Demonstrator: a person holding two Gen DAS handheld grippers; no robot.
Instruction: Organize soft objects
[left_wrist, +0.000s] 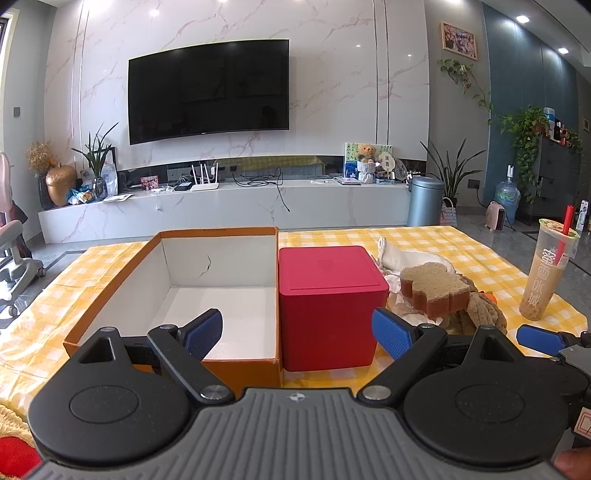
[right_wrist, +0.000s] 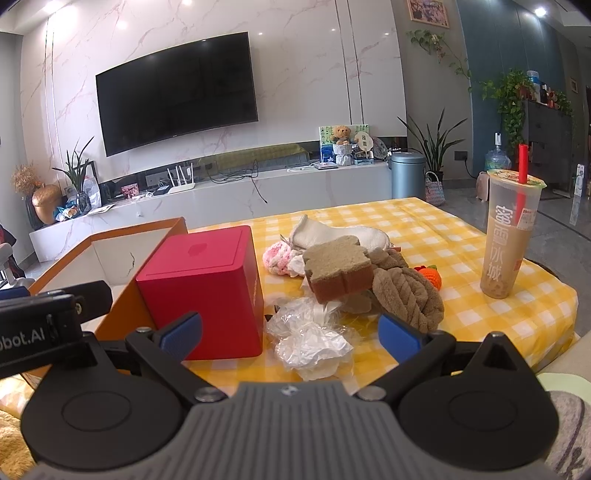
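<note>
An open orange cardboard box (left_wrist: 118, 280) with a white inside stands on the yellow checked tablecloth, empty as far as I can see. A red cube box (left_wrist: 328, 306) (right_wrist: 207, 291) sits right beside it. To its right lies a heap of soft things: a brown sponge (right_wrist: 338, 267) (left_wrist: 432, 290), a brown knitted piece (right_wrist: 406, 297), a white cloth (right_wrist: 332, 234), a pink-and-white knit (right_wrist: 277, 258), an orange knitted ball (right_wrist: 430, 275) and crumpled clear plastic (right_wrist: 314, 339). My left gripper (left_wrist: 297, 334) is open in front of the two boxes. My right gripper (right_wrist: 290, 334) is open over the plastic.
A tall cup of milk tea (right_wrist: 508, 232) with a red straw stands at the table's right edge. Behind the table are a TV console (left_wrist: 221, 206), a wall TV and a grey bin (left_wrist: 424, 201). The right gripper's blue finger (left_wrist: 539, 339) shows in the left wrist view.
</note>
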